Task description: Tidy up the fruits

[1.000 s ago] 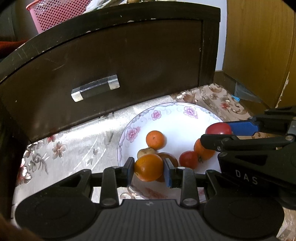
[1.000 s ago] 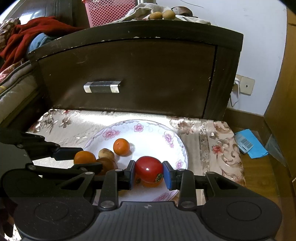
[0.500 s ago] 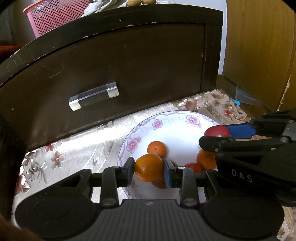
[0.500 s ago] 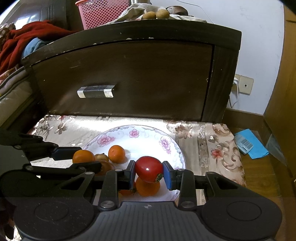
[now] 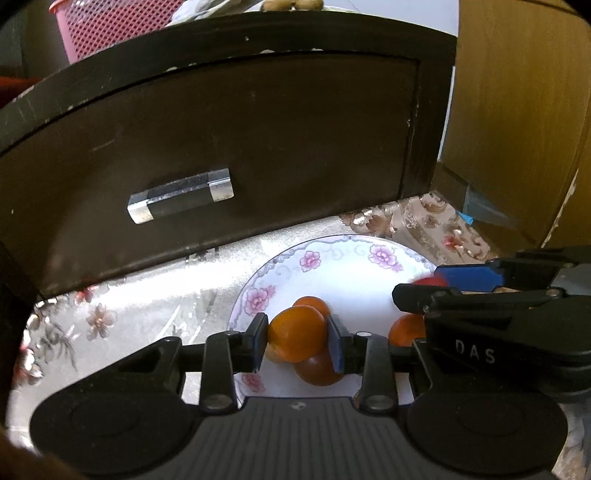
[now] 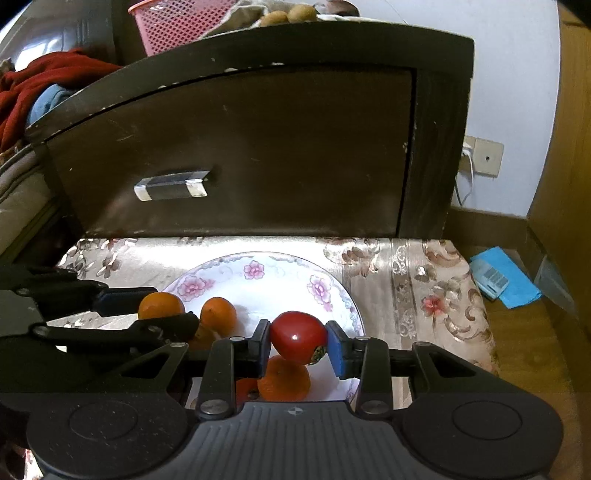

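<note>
My left gripper (image 5: 298, 338) pinches an orange (image 5: 296, 333) between its two pads, holding it above the near-left part of the flowered plate (image 5: 354, 258). My right gripper (image 6: 298, 341) is clamped on a red tomato (image 6: 298, 336), green stem end turned toward the right pad, above the near edge of the same plate. On the plate I see a second orange (image 6: 218, 314) beside the left tool's fingers, a third orange (image 6: 284, 380) directly under the tomato, and a darker brownish-orange fruit (image 5: 319, 369) below the fruit I hold on the left. The plate sits on a floral tablecloth (image 6: 406, 280), just in front of a dark wooden drawer front (image 6: 258, 147) with a clear bar handle (image 6: 170, 185). A pink mesh basket (image 6: 177, 22) stands on top of the cabinet; a blue packet (image 6: 506, 278) lies on the floor to the right
</note>
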`<state>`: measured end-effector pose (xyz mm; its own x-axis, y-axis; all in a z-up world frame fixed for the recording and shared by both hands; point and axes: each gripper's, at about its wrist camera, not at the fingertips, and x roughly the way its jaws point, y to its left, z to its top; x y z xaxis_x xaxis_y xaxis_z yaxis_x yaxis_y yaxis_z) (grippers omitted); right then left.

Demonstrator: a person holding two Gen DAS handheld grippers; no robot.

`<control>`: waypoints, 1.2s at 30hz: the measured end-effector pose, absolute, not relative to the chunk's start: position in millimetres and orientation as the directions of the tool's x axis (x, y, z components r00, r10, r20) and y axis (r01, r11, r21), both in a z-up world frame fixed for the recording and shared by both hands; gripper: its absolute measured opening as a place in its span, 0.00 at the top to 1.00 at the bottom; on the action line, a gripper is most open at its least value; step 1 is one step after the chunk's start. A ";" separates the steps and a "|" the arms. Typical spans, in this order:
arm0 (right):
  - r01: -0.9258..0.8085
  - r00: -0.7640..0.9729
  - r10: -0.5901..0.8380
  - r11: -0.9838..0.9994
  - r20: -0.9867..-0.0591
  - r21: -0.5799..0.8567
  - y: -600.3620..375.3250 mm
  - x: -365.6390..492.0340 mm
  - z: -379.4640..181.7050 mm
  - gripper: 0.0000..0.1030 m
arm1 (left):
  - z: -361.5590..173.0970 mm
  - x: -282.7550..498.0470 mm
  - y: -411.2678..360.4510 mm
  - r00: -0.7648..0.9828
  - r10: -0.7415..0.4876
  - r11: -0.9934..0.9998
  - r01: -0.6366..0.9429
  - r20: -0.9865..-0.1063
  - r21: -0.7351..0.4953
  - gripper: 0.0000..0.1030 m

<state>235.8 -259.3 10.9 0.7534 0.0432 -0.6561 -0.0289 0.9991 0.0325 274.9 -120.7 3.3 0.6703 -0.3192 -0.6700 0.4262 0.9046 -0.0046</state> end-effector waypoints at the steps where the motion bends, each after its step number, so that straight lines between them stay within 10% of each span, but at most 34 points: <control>1: -0.022 0.754 0.040 0.999 -0.655 0.036 -260.6 236.0 11.2 0.70 | 3.5 275.0 -119.8 0.672 -0.315 0.907 0.421 -0.670 -0.004 0.54; 12: -0.017 0.757 0.039 0.999 -0.652 0.039 -262.6 229.5 16.6 0.57 | 13.0 256.4 -105.3 0.676 -0.297 0.924 0.383 -0.675 -0.023 0.44; 23: 0.014 0.766 -0.003 1.000 -0.643 0.012 -253.0 165.6 42.5 0.49 | 31.5 188.2 -87.2 0.761 -0.178 0.967 0.252 -0.623 0.031 0.01; 36: 0.062 0.737 0.000 0.996 -0.676 0.068 -243.9 95.9 40.6 0.49 | 30.9 126.5 -74.4 0.750 -0.147 0.975 0.220 -0.644 0.033 0.00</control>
<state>95.9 -243.9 40.6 0.7373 -0.0001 -0.6755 0.0622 0.9958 0.0678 126.5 -74.4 30.9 0.7503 -0.1472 -0.6445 0.2197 0.9750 0.0331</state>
